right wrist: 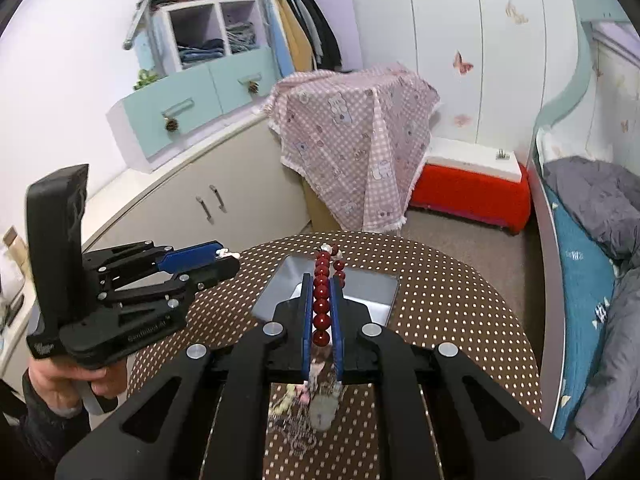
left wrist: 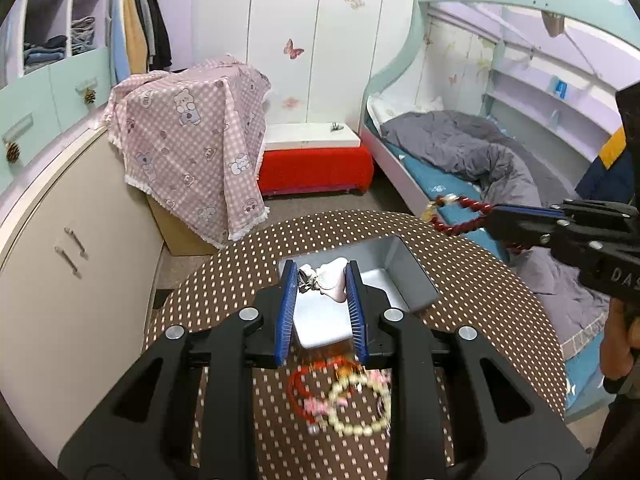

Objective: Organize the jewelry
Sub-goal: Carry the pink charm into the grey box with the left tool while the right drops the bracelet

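I see the red bead bracelet (right wrist: 322,298) pinched between the closed blue pads of my right hand-held gripper (right wrist: 321,276), its loop sticking out past the tips, above the silver tray (right wrist: 362,286) on the dotted brown bench (right wrist: 448,292). From the left wrist view that gripper reaches in from the right, roughly level, with the letters "DAS" readable on its black body. My left hand-held gripper (left wrist: 322,280) is clamped on a pale pink and white trinket (left wrist: 330,280) with a metal clip, held above the tray (left wrist: 416,276). In the right wrist view the person's left hand (right wrist: 60,384) grips its handle from below; the print on its body is too blurred to read. A red cord bracelet (left wrist: 304,388) and a cream bead bracelet (left wrist: 360,404) lie on the bench nearest me.
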Available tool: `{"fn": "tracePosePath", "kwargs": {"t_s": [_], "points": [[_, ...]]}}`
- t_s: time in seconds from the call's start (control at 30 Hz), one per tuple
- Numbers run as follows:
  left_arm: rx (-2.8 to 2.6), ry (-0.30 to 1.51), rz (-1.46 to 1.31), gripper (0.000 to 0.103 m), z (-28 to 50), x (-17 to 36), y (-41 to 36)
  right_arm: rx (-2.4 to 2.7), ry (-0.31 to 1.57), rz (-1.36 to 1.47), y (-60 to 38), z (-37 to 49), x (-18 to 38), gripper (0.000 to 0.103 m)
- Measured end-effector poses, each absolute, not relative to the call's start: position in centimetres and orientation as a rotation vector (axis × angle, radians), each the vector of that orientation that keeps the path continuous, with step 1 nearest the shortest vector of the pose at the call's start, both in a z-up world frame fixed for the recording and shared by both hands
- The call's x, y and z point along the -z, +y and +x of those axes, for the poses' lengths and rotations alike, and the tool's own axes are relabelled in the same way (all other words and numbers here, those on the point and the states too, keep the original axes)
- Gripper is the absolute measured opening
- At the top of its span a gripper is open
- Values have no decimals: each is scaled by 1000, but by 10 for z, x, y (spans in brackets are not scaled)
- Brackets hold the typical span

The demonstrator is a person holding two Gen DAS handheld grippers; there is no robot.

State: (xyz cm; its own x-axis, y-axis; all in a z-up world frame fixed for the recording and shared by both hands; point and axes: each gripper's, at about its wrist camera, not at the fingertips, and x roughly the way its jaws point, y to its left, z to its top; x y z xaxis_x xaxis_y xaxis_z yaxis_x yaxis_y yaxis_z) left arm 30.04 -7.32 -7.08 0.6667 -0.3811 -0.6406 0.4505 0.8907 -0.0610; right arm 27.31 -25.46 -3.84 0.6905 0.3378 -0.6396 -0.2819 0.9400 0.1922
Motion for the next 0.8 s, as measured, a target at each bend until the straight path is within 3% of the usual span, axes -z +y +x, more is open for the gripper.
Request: {"fn": "tracePosePath", "kwargs": {"t_s": [0.13,0.2,0.23,0.27,0.3,0.33,0.4,0.43,0.8], "points": [[473,755,101,29,328,82,-84,-356,793,139,-257,302,55,8],[435,752,101,87,338,85,-85,-338,802,172,-262,310,62,11],[417,724,105,91,336,84,-84,-329,802,189,-264,311,61,16],[393,691,118,92,334,83,-82,-321,799,207,-267,310,61,23],[384,691,124,92,334,82,-82,-299,782,218,-271,307,59,45],[380,691,124,92,333,80,-80,-280,753,218,-273,304,55,74],[354,670,118,92,327,77,-73,-234,685,213,-278,291,45,90],[338,655,114,92,321,73,-67,-222,668,212,-281,286,43,95],[236,453,111,97,234,33,-35,-165,512,183,-281,212,20,95]]}}
